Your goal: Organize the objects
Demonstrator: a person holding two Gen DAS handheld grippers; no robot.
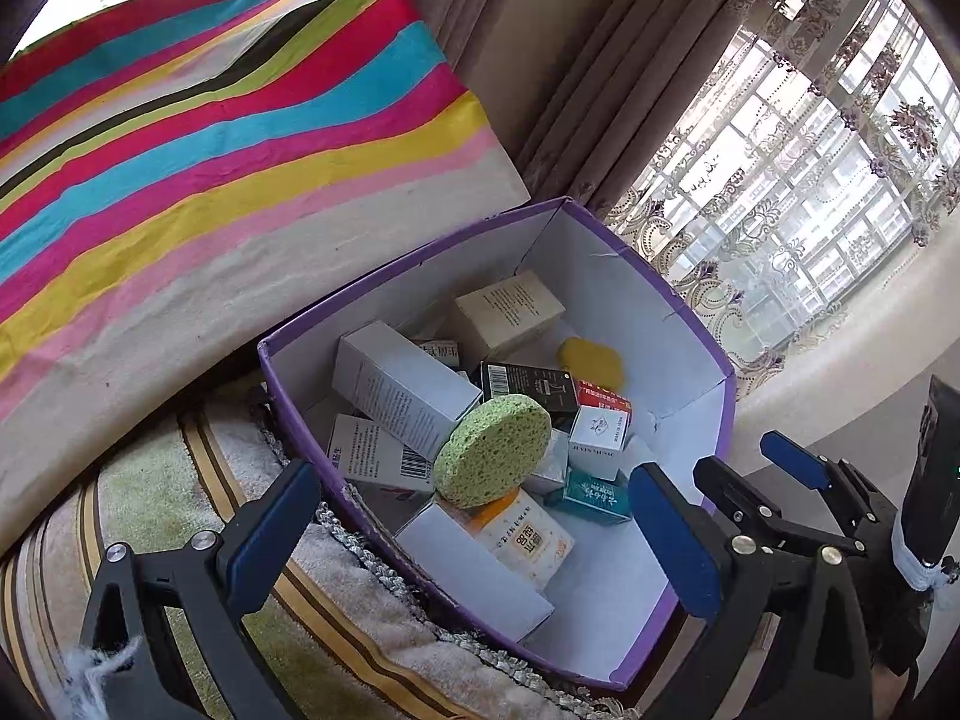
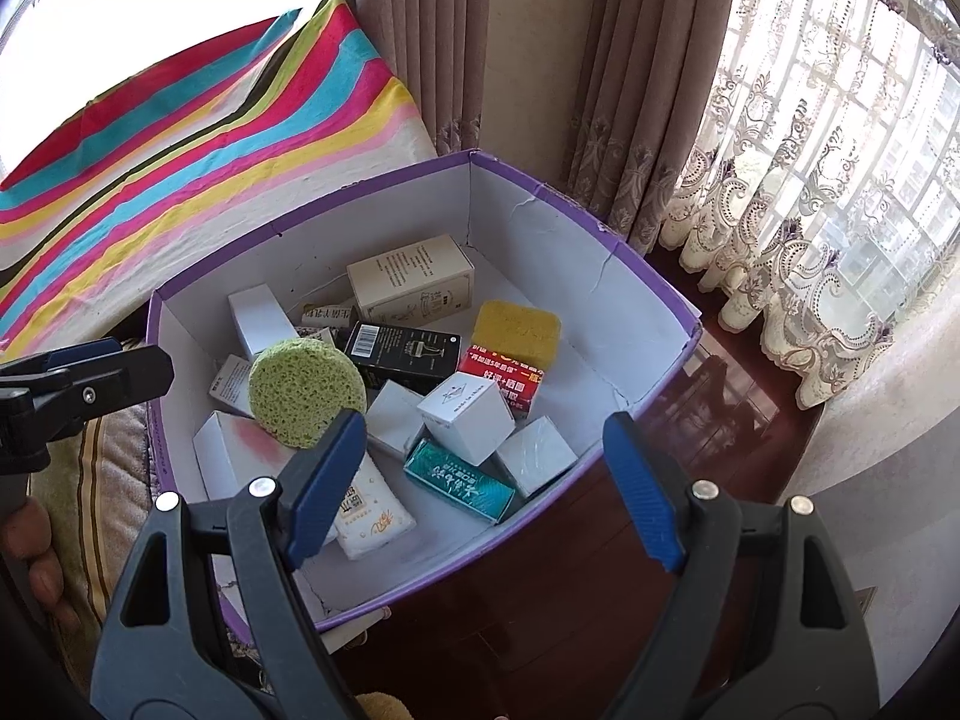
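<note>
Both the left gripper [image 1: 474, 531] and right gripper [image 2: 486, 492] hang with jaws apart and empty over the purple box [image 2: 654, 405], already piled with cartons and a green sponge [image 2: 306, 393], so sorting looks nearly done, though items outside it may remain unseen.

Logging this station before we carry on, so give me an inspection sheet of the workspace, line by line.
Surface: striped fringed cover; dark wood floor beside it.
Job's things: purple box holds green round sponge, yellow sponge, black carton, teal carton, white cartons.
Clutter: nothing seen outside the box.
Grippers: left hand-held gripper open, empty; right hand-held gripper open, empty.
Cables: nothing seen.
Surroundings: striped cushion, curtains, window.
</note>
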